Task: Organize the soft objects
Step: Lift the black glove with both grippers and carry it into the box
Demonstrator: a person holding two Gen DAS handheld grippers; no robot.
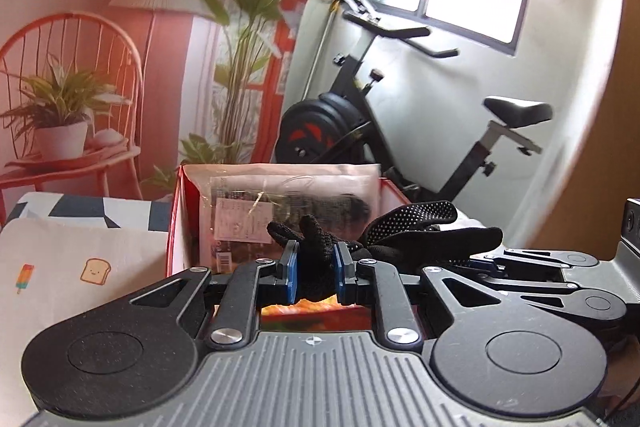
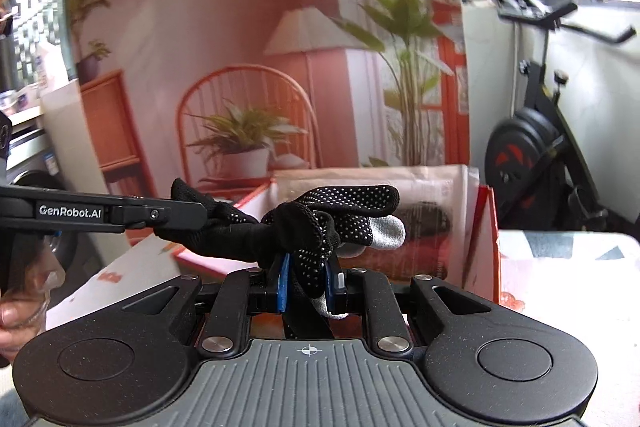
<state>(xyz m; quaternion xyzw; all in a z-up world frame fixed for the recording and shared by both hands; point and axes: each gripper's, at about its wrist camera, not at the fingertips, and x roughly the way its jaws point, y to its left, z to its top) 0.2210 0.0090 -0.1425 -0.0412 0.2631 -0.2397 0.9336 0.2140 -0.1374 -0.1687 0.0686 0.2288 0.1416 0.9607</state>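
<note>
The left gripper has its blue pads closed on a bunched end of the black glove. The right gripper is closed on the other end, where the grey-tipped glove fingers hang out past its jaws. So the glove is up in the air, strung between the two tools. It sags in the middle, which makes it look light and quite limp. The dotted palm should give the pads some bite, I'd say, so slipping seems unlikely. The bunched knit looks like the best place to pinch; a single fingertip would probably just stretch. Just beyond both tools stands a red box with a plastic packet upright inside, a likely place for the glove.
</note>
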